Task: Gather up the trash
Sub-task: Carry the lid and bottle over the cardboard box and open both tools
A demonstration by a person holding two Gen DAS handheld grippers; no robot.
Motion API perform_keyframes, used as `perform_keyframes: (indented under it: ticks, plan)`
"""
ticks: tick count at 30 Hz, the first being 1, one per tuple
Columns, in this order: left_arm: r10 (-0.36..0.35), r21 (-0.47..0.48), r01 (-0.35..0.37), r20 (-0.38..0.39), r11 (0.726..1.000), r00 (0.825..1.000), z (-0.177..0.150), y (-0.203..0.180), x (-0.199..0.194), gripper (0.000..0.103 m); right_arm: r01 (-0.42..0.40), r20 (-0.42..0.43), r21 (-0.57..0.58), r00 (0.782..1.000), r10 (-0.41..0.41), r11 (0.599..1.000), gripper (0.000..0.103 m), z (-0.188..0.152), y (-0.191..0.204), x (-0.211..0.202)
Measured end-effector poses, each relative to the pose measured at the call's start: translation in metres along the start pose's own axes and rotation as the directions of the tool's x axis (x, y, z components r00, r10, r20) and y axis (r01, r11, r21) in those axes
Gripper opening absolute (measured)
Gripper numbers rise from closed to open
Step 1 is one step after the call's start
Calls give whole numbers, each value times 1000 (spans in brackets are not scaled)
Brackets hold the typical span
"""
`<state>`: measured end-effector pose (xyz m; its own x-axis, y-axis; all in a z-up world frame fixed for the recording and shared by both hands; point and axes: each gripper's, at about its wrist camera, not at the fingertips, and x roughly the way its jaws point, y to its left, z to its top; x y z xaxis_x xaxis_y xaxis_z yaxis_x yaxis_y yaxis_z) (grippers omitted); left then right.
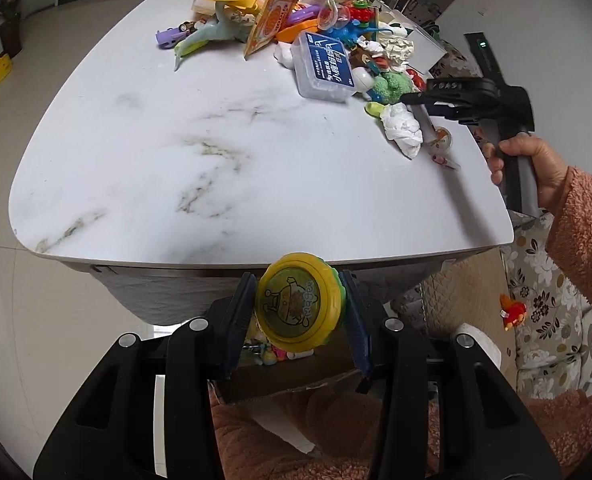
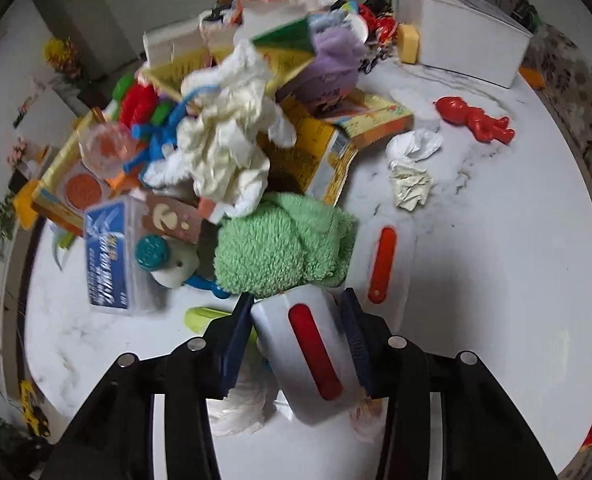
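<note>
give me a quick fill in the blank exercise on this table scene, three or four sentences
1. The left hand-held gripper is shut on a round ____ toy.
2. The right hand-held gripper grips a white piece with a ____ stripe.
3. The fuzzy cloth just beyond that piece is ____.
4. The lone figurine on the marble table is ____.

Missing words: yellow; red; green; red
</note>
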<state>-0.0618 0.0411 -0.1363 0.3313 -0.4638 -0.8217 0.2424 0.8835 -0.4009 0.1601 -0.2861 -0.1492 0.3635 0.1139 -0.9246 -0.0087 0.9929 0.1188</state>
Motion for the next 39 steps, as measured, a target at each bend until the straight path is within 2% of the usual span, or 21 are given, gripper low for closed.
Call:
perform_keyframes:
  ticks: [6, 11, 13, 17, 22, 24, 28, 31, 32, 33, 34, 35, 36, 38, 39]
  plan:
    - [-29, 60, 30, -4, 998, 1000, 10, -14, 4, 42, -117, 99, 77, 989, 109, 990, 43, -2, -14, -49]
    - [-59, 137, 62, -21, 989, 998, 16, -34, 8, 42, -200, 181, 57, 966, 187, 978, 43, -28, -15, -102]
    - [-70, 179, 74, -33, 981, 997, 15, -44, 8, 42, -234, 187, 29, 956, 225, 972, 43, -44, -11, -120]
    - [-73, 273, 96, -92, 957, 993, 2, -61, 13, 42, -266, 147, -39, 952, 269, 963, 43, -87, 0, -145]
    - [-52, 366, 132, -219, 921, 974, -36, -71, 33, 42, -288, -10, -18, 958, 288, 957, 43, -167, 7, -126]
    - [-36, 373, 145, -284, 916, 958, -53, -69, 51, 42, -271, -68, -6, 960, 270, 962, 43, -198, 7, -105]
    - [-29, 323, 163, -382, 932, 924, -80, -52, 101, 42, -240, -170, 52, 954, 245, 969, 43, -252, 3, -49]
    - [12, 271, 120, -439, 955, 898, -98, -33, 152, 42, -202, -207, 81, 954, 215, 976, 44, -283, -1, -3]
    - [41, 260, 91, -461, 961, 886, -104, -26, 169, 42, -162, -205, 78, 963, 175, 984, 48, -290, -2, 12]
    - [78, 245, 52, -488, 968, 869, -111, -17, 191, 42, -112, -223, 89, 966, 130, 990, 67, -298, -6, 32]
    - [96, 223, 25, -513, 974, 853, -116, -9, 208, 48, -89, -237, 96, 965, 110, 991, 73, -301, -7, 45]
    - [118, 208, -6, -533, 978, 838, -122, -2, 222, 52, -61, -247, 94, 965, 83, 994, 74, -305, -9, 57]
    - [162, 199, -58, -560, 978, 813, -129, 7, 241, 53, -32, -274, 84, 960, 54, 996, 73, -310, -10, 72]
    - [173, 169, -87, -603, 982, 779, -136, 18, 256, 54, -4, -318, 90, 947, 32, 996, 72, -316, -14, 89]
    - [175, 146, -107, -612, 983, 771, -138, 23, 262, 54, 5, -333, 96, 943, 27, 995, 72, -316, -16, 95]
